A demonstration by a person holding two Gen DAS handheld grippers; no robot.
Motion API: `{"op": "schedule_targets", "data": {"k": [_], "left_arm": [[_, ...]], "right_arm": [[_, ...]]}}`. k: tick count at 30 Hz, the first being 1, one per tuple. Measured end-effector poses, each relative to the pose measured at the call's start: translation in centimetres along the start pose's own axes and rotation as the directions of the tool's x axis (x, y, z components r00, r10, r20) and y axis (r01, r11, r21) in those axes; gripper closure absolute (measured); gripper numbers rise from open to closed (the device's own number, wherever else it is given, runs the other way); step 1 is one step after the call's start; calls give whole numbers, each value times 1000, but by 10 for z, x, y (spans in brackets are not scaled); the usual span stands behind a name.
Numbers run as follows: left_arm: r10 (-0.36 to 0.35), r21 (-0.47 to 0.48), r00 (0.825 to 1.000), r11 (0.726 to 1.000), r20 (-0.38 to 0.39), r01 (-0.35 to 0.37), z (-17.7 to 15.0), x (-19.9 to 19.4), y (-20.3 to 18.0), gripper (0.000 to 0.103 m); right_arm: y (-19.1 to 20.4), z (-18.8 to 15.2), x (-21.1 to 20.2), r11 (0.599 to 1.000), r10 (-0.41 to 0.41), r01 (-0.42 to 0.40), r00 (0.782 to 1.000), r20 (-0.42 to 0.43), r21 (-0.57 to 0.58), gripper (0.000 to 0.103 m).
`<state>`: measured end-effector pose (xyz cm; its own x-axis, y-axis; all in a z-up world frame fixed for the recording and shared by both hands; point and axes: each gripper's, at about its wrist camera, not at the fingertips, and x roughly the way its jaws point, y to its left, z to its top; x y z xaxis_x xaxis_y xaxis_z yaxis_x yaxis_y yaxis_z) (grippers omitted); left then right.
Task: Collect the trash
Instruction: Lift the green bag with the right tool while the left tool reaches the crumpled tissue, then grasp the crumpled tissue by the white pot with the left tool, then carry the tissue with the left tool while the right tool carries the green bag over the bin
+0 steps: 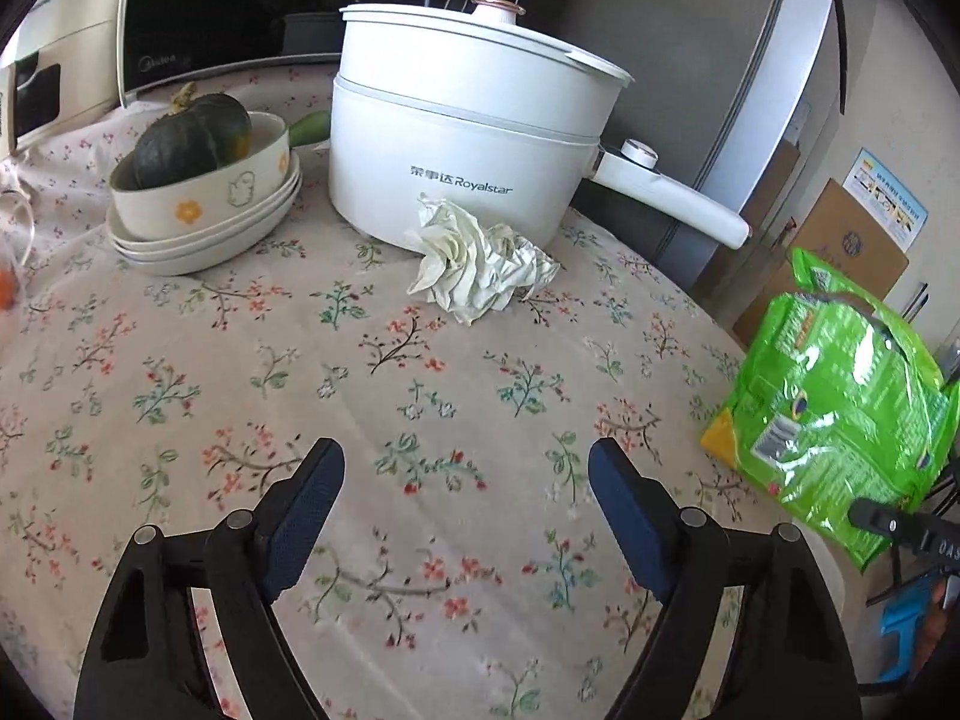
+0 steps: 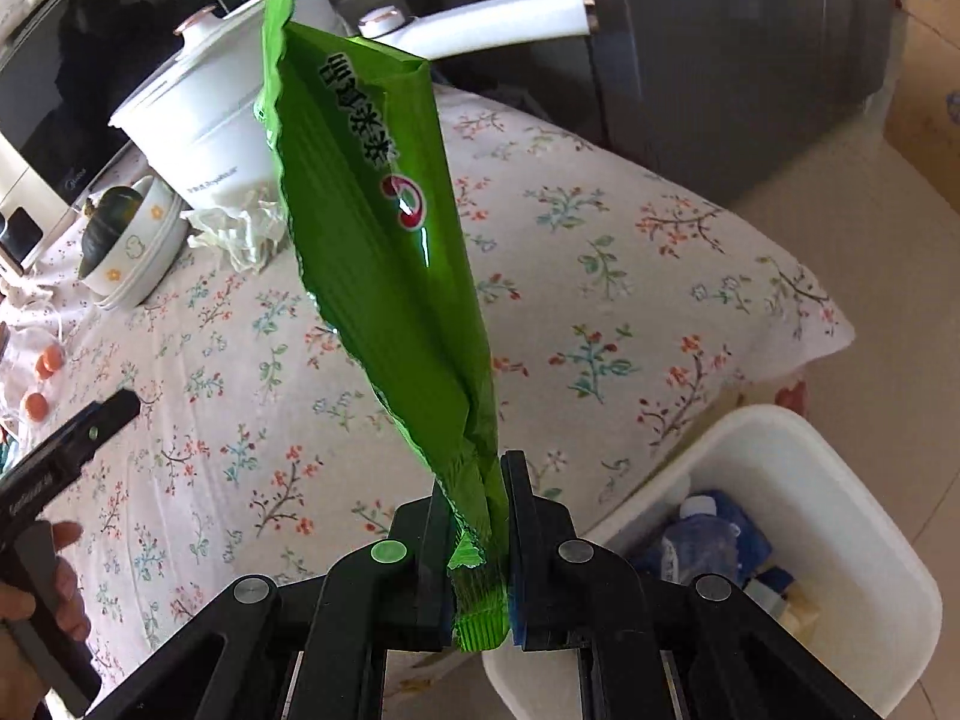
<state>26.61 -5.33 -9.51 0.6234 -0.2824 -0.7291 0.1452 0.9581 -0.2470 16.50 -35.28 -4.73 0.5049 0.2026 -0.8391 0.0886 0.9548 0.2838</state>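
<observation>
My right gripper (image 2: 477,480) is shut on a green snack bag (image 2: 384,222), held by its end above the table's right edge. The bag also shows in the left wrist view (image 1: 840,402). A crumpled white paper wad (image 1: 480,264) lies on the floral tablecloth in front of the white pot; it also shows in the right wrist view (image 2: 240,228). My left gripper (image 1: 465,456) is open and empty, low over the cloth, well short of the wad. A white trash bin (image 2: 810,480) stands on the floor right of the table, with bottles inside.
A white Royalstar electric pot (image 1: 468,138) with a long handle stands behind the wad. Stacked bowls (image 1: 204,204) holding a dark green squash (image 1: 192,138) sit at left. A microwave (image 1: 210,18) stands at the back. A grey fridge (image 1: 750,90) and cardboard boxes (image 1: 840,252) are at right.
</observation>
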Motion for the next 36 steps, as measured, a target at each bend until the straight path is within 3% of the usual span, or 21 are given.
{"op": "schedule_targets", "data": {"k": [6, 13, 18, 19, 20, 21, 24, 27, 36], "left_arm": [[-20, -128, 999, 991, 33, 24, 34, 54, -8, 18], [38, -206, 995, 978, 94, -18, 70, 87, -11, 18], [57, -286, 997, 958, 57, -38, 80, 104, -6, 56], [53, -290, 996, 956, 67, -32, 80, 103, -6, 61], [49, -283, 996, 959, 75, -26, 80, 101, -9, 80], [50, -264, 996, 964, 74, -29, 80, 98, -12, 87], [64, -211, 997, 976, 43, -54, 77, 89, -21, 92], [71, -217, 997, 974, 18, -66, 69, 76, -19, 93], [-1, -240, 1000, 971, -14, -3, 24, -4, -10, 93]], "right_arm": [[-39, 2, 8, 999, 40, -39, 999, -37, 28, 92], [-57, 12, 6, 996, 62, -60, 998, -25, 61, 92], [-58, 14, 6, 991, 105, -102, 994, -23, 86, 92], [-57, 14, 7, 991, 107, -104, 994, -23, 85, 92], [-56, 14, 6, 991, 109, -106, 994, -24, 84, 92], [-55, 14, 5, 991, 108, -106, 994, -21, 81, 92], [-54, 14, 1, 993, 97, -96, 995, -9, 75, 92], [-56, 13, -5, 990, 107, -106, 994, 0, 97, 92], [-58, 0, -35, 989, 97, -102, 994, 53, 110, 92]]}}
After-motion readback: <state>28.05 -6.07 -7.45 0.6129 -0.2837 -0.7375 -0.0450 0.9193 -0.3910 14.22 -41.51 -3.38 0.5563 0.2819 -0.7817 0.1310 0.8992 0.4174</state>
